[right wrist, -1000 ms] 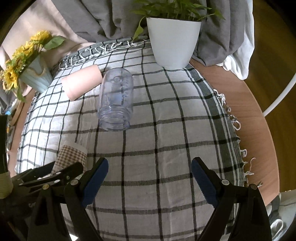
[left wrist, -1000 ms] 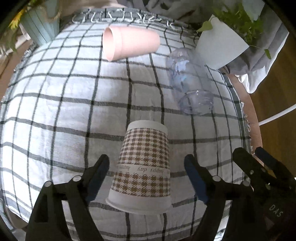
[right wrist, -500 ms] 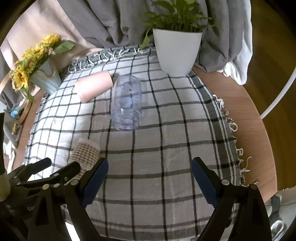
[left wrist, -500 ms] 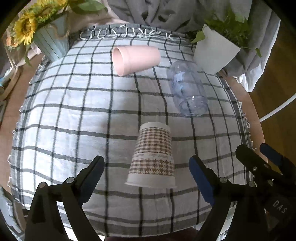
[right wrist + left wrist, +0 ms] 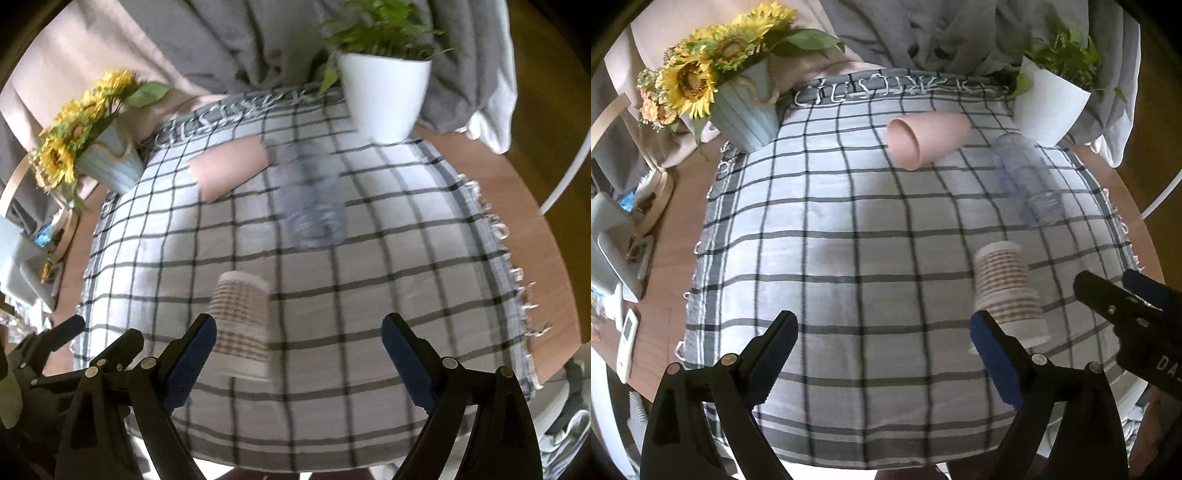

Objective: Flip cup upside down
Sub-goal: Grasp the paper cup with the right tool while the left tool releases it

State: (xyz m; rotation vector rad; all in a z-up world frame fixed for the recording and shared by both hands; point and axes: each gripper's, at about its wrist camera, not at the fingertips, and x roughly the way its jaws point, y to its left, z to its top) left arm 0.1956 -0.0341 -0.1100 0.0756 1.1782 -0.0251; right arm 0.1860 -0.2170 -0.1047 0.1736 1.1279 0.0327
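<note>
Paper, light and easily crushed, the houndstooth cup (image 5: 1008, 291) stands mouth-down on the checked cloth (image 5: 849, 240), best held softly at mid-wall; left gripper (image 5: 882, 354) and right gripper (image 5: 299, 354) both gape wide, holding nothing

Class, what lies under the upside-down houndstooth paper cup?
The brown houndstooth paper cup stands rim-down on the black-and-white checked tablecloth. Anything inside it is hidden by its wall.

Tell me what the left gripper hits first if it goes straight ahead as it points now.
Most likely only the checked cloth: the open left gripper points at bare fabric. The paper cup stands right of its line and the pink cup lies farther back; depth is uncertain.
</note>
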